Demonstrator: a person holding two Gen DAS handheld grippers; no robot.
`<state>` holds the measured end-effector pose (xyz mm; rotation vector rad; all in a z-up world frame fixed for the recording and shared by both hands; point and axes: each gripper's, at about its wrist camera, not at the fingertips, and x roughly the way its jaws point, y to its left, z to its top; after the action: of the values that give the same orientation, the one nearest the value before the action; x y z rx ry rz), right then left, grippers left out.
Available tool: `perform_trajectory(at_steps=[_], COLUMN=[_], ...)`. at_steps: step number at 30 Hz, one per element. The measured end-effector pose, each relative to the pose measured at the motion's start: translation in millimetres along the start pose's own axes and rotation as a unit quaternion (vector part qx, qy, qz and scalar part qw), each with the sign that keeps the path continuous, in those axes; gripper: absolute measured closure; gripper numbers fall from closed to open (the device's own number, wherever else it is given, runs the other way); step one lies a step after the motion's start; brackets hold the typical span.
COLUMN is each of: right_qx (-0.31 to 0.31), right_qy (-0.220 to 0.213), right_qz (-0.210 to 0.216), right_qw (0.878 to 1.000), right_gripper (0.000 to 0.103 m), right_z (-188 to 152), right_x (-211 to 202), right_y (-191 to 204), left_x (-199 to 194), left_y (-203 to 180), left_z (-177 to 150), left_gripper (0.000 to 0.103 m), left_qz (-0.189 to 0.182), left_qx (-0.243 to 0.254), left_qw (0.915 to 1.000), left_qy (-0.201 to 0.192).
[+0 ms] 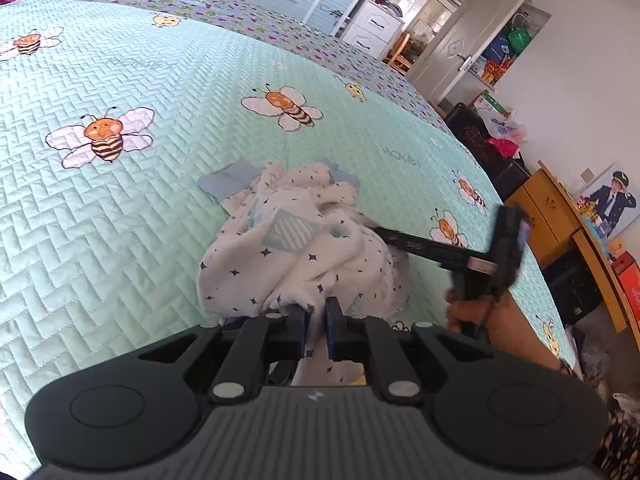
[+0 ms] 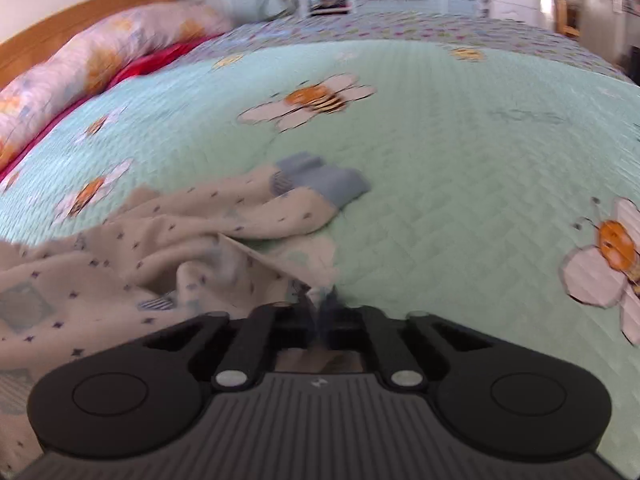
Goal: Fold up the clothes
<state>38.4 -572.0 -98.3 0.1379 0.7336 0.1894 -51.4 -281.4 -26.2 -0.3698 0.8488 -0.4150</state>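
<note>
Pinching a bunched fold of cloth, the left tool [image 1: 316, 314] has its blue-padded jaws drawn narrow on the near edge of the garment [image 1: 304, 240], a white piece with small dark stars and pale blue cuffs. The garment lies crumpled in a heap on the bedspread [image 1: 160, 80], a mint-green quilt printed with cartoon bees, and the nearest bee [image 1: 102, 136] sits to the left of the heap and a little farther off.

To the right of the garment in the left wrist view, the right tool [image 1: 380, 234] reaches in from the side with its dark fingers meeting the cloth, and a hand [image 1: 480, 314] grips its handle. In the blurred right wrist view, the right tool [image 2: 320, 308] has its jaws nearly together on a thin stretched edge of the garment [image 2: 160, 236], which spreads away to the left of it. One blue cuff [image 2: 332, 184] lies flat on the quilt beyond the garment's body.

Far beyond the garment, at the head of the bed, a floral pillow [image 2: 100, 60] rests against a wooden headboard [image 2: 80, 12]. Right of the garment, past the bed's edge, stands a wooden cabinet [image 1: 548, 208]
</note>
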Motion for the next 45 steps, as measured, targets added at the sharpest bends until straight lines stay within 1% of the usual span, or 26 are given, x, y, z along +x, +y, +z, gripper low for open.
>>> perform_trajectory(at_steps=[2,4,6,7,9,11,12,13,14,16,17,18,20,22,23,24,28,31,32,34,35,37,39,40,43,45], right_qx=[0.040,0.096,0.149,0.174,0.213,0.232,0.237,0.236,0.236,0.239,0.237,0.225,0.198,0.152,0.134,0.119,0.086,0.073,0.069,0.063,0.060,0.055,0.049,0.050,0.061,0.067], right_qy=[-0.035,-0.066,-0.065,-0.057,-0.009,0.039,0.042,0.038,0.029,-0.017,-0.037,-0.051,-0.073,-0.054,-0.044,-0.030,0.035,0.090,0.098,0.067,0.051,0.013,-0.070,-0.113,-0.229,-0.284], right_qz=[-0.017,-0.034,-0.054,-0.062,-0.067,-0.063,-0.054,-0.053,-0.062,-0.119,-0.139,-0.138,-0.123,-0.039,-0.007,0.011,0.029,0.007,0.001,0.012,0.017,0.027,0.027,0.019,-0.030,-0.086], right_qw=[0.998,0.993,0.985,0.981,0.975,0.970,0.969,0.969,0.969,0.963,0.961,0.963,0.970,0.986,0.990,0.992,0.995,0.993,0.993,0.996,0.997,0.998,0.996,0.992,0.971,0.953], right_gripper=[0.101,0.101,0.101,0.101,0.100,0.099,0.098,0.094,0.086,0.076,0.064,0.055,0.055,0.051,0.047,0.043,0.042,0.042,0.045,0.090,0.099,0.099,0.099,0.099,0.099,0.099], right_z=[-4.9,-16.2,-39.7,-52.8,-86.2,-116.2,-123.5,-124.4,-122.6,-105.9,-96.0,-82.4,-55.2,-29.1,-19.6,-11.6,9.2,12.9,13.5,14.3,14.8,17.2,32.5,42.4,66.4,73.3], right_x=[-23.2,-68.8,-111.6,-129.6,-147.7,-154.6,-160.7,-167.5,-174.7,-190.2,-195.0,-192.5,-183.5,-149.6,-130.5,-110.6,-35.8,4.0,10.9,-1.0,-6.9,-22.4,-65.5,-90.7,-167.5,-210.9], right_y=[-14.2,-39.9,-68.8,-82.4,-103.7,-111.1,-110.7,-106.5,-102.8,-98.4,-95.6,-91.1,-80.3,-57.8,-45.5,-33.8,6.8,23.3,26.7,26.7,26.7,25.8,16.4,9.7,-17.9,-42.4], left_x=[-3.7,-2.8,1.2,3.5,15.0,23.8,25.5,27.1,26.8,26.6,27.2,27.5,28.6,29.5,29.1,28.8,27.4,29.2,29.6,28.9,28.5,27.2,27.5,28.0,30.6,32.1], left_y=[5.5,9.9,12.8,13.7,5.8,-1.6,-4.8,-7.9,-9.2,-7.3,-5.0,-4.1,-3.3,-4.3,-3.7,-3.0,-1.0,-0.9,-0.9,-0.4,-0.2,0.0,-0.7,-2.7,-12.7,-19.9], left_z=[2.3,2.2,0.5,-0.6,-7.0,-13.3,-16.8,-20.2,-22.6,-27.1,-28.6,-30.2,-33.0,-34.7,-34.4,-34.2,-33.4,-34.3,-34.6,-34.0,-33.7,-32.2,-29.9,-28.3,-23.2,-21.8], left_gripper=[0.094,0.094,0.094,0.094,0.094,0.094,0.094,0.094,0.094,0.094,0.094,0.094,0.094,0.093,0.093,0.093,0.093,0.093,0.093,0.093,0.093,0.093,0.093,0.093,0.093,0.093], left_qz=[0.006,0.004,-0.005,-0.010,-0.021,-0.033,-0.039,-0.044,-0.047,-0.049,-0.050,-0.052,-0.056,-0.056,-0.056,-0.057,-0.061,-0.062,-0.062,-0.062,-0.062,-0.062,-0.063,-0.064,-0.068,-0.079], left_qx=[-0.007,-0.012,-0.015,-0.016,-0.002,0.014,0.024,0.034,0.037,0.036,0.036,0.037,0.040,0.044,0.043,0.041,0.036,0.036,0.036,0.035,0.034,0.032,0.029,0.031,0.045,0.052], left_qw=[0.9999,0.9999,0.9999,0.9998,0.9994,0.9983,0.9976,0.9967,0.9963,0.9957,0.9955,0.9952,0.9945,0.9942,0.9943,0.9943,0.9944,0.9941,0.9941,0.9942,0.9942,0.9946,0.9949,0.9950,0.9944,0.9933], left_qy=[-0.008,-0.007,0.001,0.006,0.027,0.046,0.053,0.059,0.062,0.070,0.071,0.074,0.079,0.081,0.080,0.080,0.079,0.081,0.082,0.081,0.081,0.076,0.072,0.071,0.067,0.065])
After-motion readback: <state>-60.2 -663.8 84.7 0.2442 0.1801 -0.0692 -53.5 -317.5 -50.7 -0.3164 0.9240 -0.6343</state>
